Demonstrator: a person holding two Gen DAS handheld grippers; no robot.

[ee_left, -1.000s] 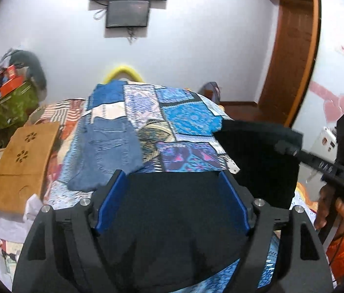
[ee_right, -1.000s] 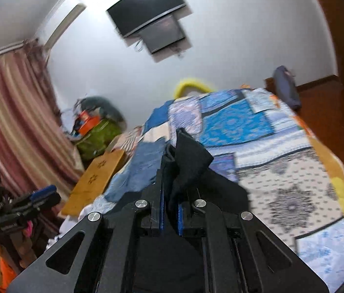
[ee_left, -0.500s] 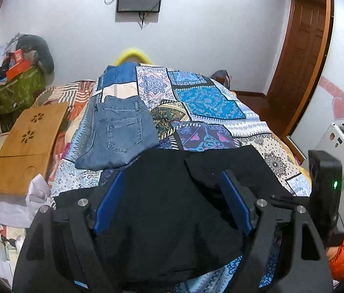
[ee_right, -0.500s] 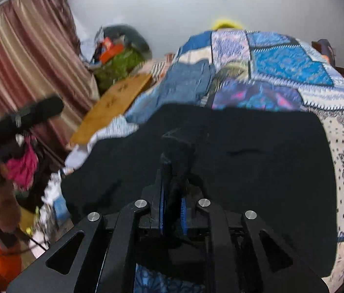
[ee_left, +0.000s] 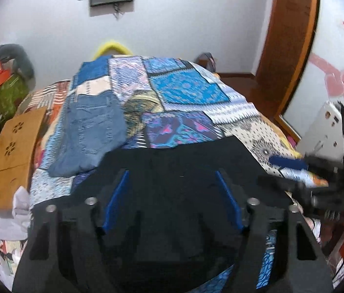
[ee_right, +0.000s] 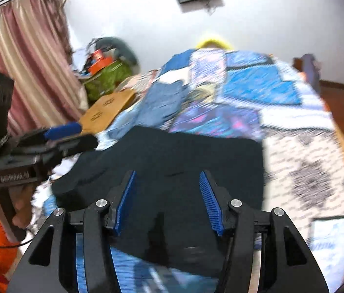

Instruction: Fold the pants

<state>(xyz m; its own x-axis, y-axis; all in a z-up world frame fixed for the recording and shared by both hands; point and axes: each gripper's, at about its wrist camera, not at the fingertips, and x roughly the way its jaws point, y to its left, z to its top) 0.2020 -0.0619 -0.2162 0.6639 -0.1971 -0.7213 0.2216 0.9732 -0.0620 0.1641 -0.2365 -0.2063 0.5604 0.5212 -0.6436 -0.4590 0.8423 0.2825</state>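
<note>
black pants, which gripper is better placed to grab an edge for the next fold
Probably right. The right gripper is open directly over the black pants, near their right edge. The left gripper is open too, but over the middle of the cloth.

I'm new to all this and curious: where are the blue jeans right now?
The folded blue jeans lie on the patchwork bedspread, left of centre in both views, just beyond the black pants, with the wooden board further left.
</note>
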